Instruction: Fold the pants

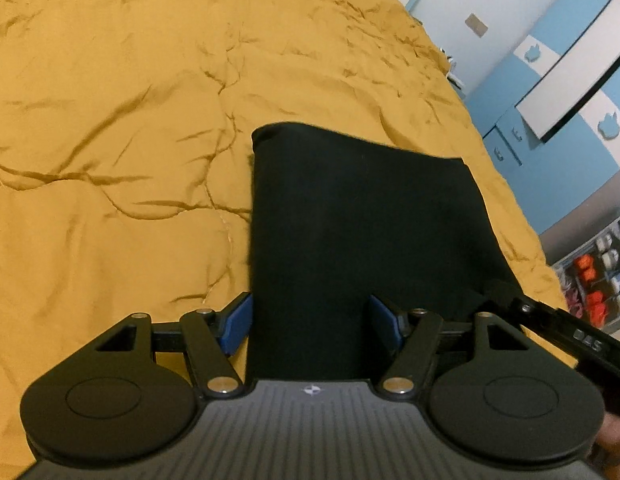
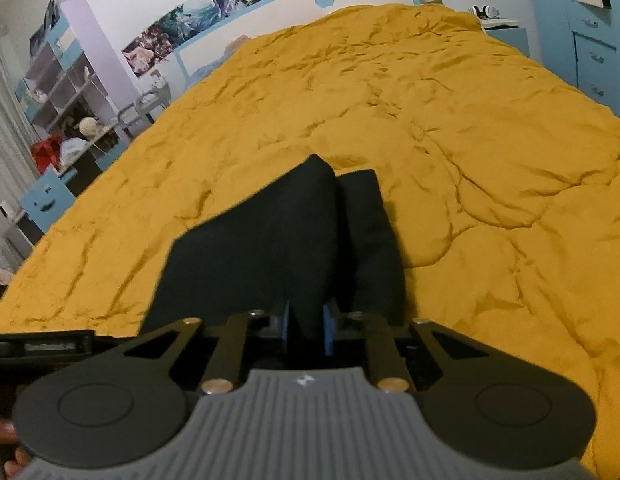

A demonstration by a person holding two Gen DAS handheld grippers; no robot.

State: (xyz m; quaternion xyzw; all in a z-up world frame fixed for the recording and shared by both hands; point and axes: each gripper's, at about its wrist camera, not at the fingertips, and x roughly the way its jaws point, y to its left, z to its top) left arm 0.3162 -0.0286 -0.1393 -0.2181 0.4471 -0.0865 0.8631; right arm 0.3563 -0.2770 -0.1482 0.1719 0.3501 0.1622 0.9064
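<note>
Left hand-held gripper (image 1: pixel 310 326): jaws spread wide, blue pads at either side of the near end of the pants; the left pad (image 1: pixel 236 324) sits just beside the cloth's left edge, the right pad over the black fabric. Whether the pads touch the cloth cannot be told.

Pants (image 1: pixel 361 224): black, folded into a compact oblong, lying on the bed toward its right side in the left wrist view; the far end is rounded at one corner, the near end runs in under the gripper.

Bedspread (image 1: pixel 110 160): mustard yellow, quilted, heavily creased, covering the bed all around the pants.

Right hand-held gripper (image 2: pixel 306 330): jaws drawn narrow, blue pads pinching a raised fold of the pants (image 2: pixel 270 248); the gripped layer rises in a peak above a flatter layer lying on the bedspread to its right. In the left wrist view its black arm (image 1: pixel 565 332) shows at the pants' near right corner.

Headboard (image 2: pixel 294 4): white with blue trim and apple-shaped cut-outs, at the far end of the bed.

Shelving (image 2: pixel 66 80): at the left wall, cluttered; posters on the wall beside it.

Drawers (image 2: pixel 593 56): blue, at the far right.
</note>
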